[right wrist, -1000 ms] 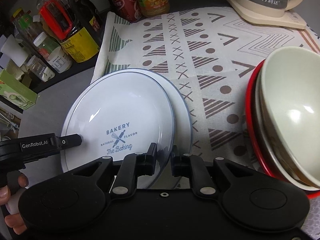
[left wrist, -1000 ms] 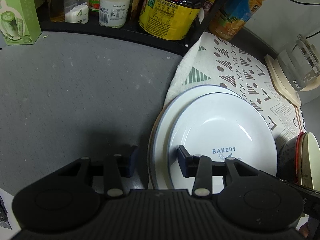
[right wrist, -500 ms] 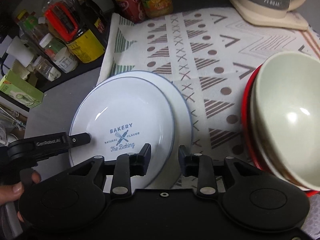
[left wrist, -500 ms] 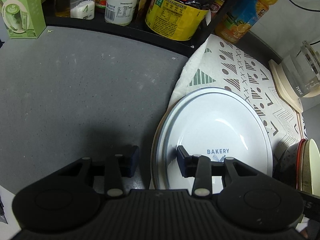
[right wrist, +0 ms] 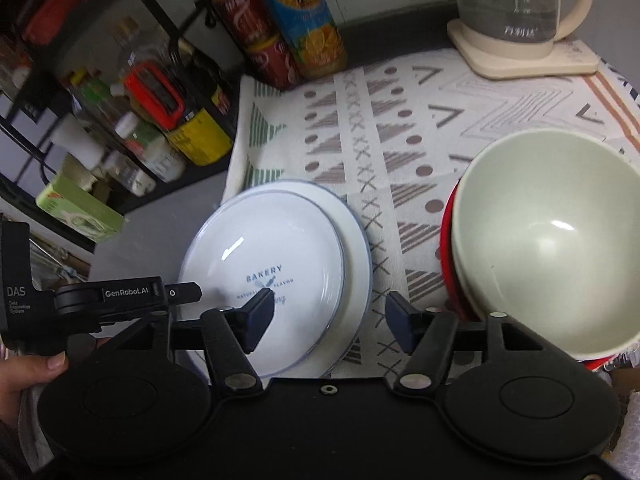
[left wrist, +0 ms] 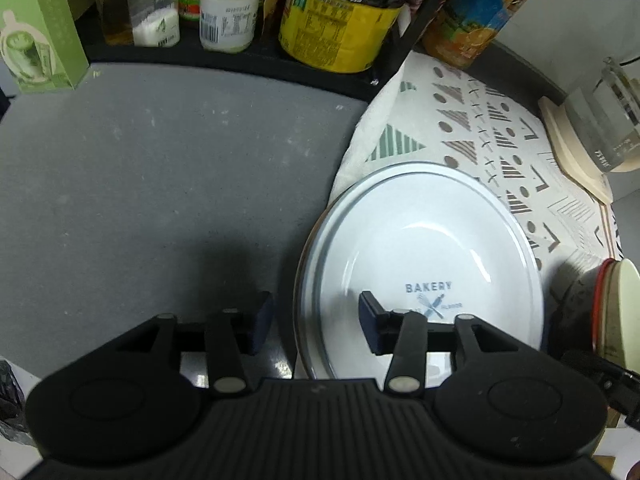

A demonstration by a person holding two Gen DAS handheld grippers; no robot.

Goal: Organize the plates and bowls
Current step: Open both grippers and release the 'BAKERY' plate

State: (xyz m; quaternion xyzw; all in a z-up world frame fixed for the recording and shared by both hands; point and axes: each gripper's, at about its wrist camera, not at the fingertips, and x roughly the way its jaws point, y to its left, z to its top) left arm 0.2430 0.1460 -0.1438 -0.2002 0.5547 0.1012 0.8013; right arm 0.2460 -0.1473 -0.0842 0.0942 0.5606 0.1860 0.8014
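Note:
A white "BAKERY" plate [left wrist: 432, 248] [right wrist: 264, 256] lies stacked on a larger white plate [right wrist: 356, 240] at the left edge of a patterned cloth. My left gripper [left wrist: 316, 322] is open, its jaws straddling the plates' left rim. My right gripper [right wrist: 330, 316] is open and empty, raised above the plates' near edge. A cream bowl [right wrist: 548, 248] sits nested in a red bowl [right wrist: 446, 248] to the right; the bowls also show in the left wrist view [left wrist: 616, 308].
A black rack with oil bottle [left wrist: 340, 20], jars and a green box [left wrist: 40, 40] lines the back. Juice bottle [right wrist: 308, 28] and cans stand behind the patterned cloth [right wrist: 400, 120]. A glass kettle [right wrist: 520, 8] sits back right. Grey counter [left wrist: 160, 180] spreads left.
My right gripper has opened wide, let go of the BAKERY plate and lifted back. The plate now rests on the larger plate. My left gripper stays at the rim.

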